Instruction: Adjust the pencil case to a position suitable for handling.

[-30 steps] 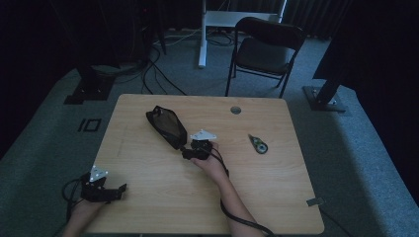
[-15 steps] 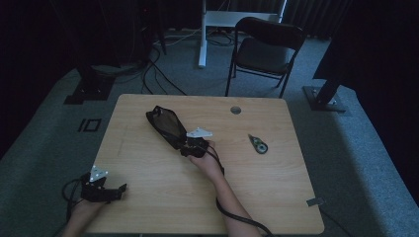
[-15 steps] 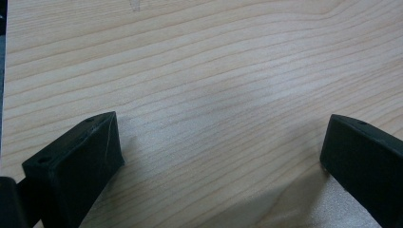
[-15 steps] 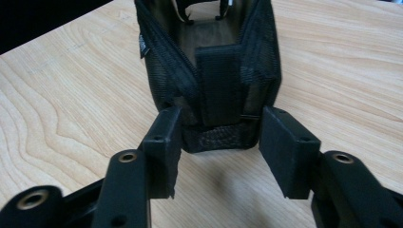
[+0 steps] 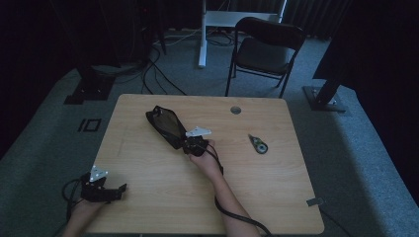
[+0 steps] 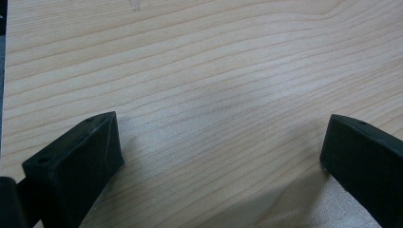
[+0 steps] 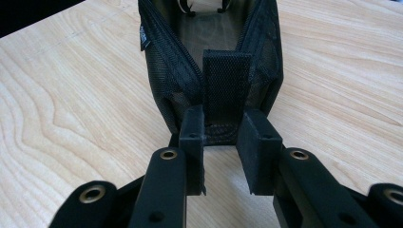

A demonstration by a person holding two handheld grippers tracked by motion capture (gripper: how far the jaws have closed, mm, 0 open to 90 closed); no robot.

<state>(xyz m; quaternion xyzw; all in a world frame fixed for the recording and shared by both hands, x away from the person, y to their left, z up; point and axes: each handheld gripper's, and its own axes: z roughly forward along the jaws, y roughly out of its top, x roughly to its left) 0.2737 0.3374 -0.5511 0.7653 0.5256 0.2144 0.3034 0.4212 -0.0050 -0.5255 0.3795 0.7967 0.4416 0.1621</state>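
Right gripper [image 7: 219, 142] jaws just closed on pouch [image 7: 209, 57] strap; high view blurs it.

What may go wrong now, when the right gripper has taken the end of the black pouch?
The right gripper has just been closing on the fabric loop at the end of the black mesh pouch. The hold is only on this narrow loop, so it may slip out. The left gripper rests open, far from the pouch, so pulling would likely drag the pouch across the table.
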